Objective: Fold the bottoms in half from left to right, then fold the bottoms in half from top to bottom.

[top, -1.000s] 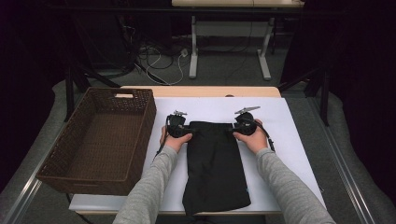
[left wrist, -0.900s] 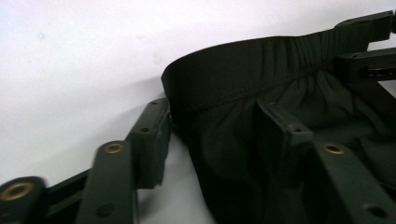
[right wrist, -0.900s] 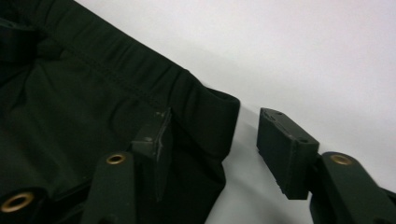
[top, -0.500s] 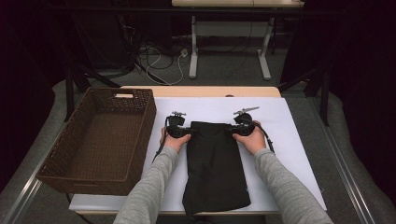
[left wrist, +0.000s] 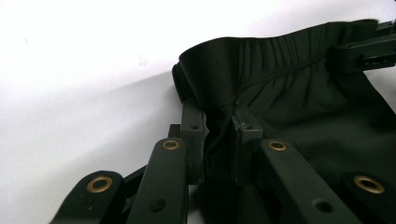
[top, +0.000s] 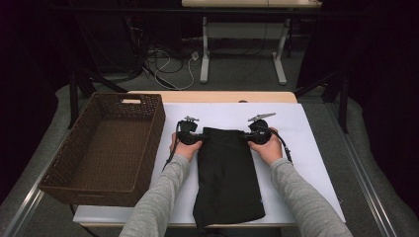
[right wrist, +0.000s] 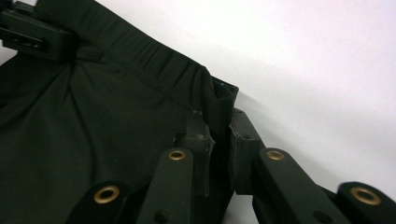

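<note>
Both tools pinching the waistband of my black shorts

High view: shorts [top: 227, 173] flat on the white bench [top: 316, 148], beside the basket [top: 106, 148]. Left gripper view: left tool [left wrist: 219, 140] has just closed onto fabric. Right gripper view: right tool [right wrist: 222, 144] likewise clamps the waistband.

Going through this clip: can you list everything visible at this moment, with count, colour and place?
garment: one, black, lying flat mid-table, elastic waistband at the far end
basket: one, brown wicker, on the table's left side
table: one, white top with a wooden far edge
cables: several, light and dark, on the floor beyond the table
desk legs: two, white, on the floor at the back
sleeves: two, grey, coming in from the bottom
left gripper: one, black, pinching the waistband's left corner
right gripper: one, black, pinching the waistband's right corner
</note>
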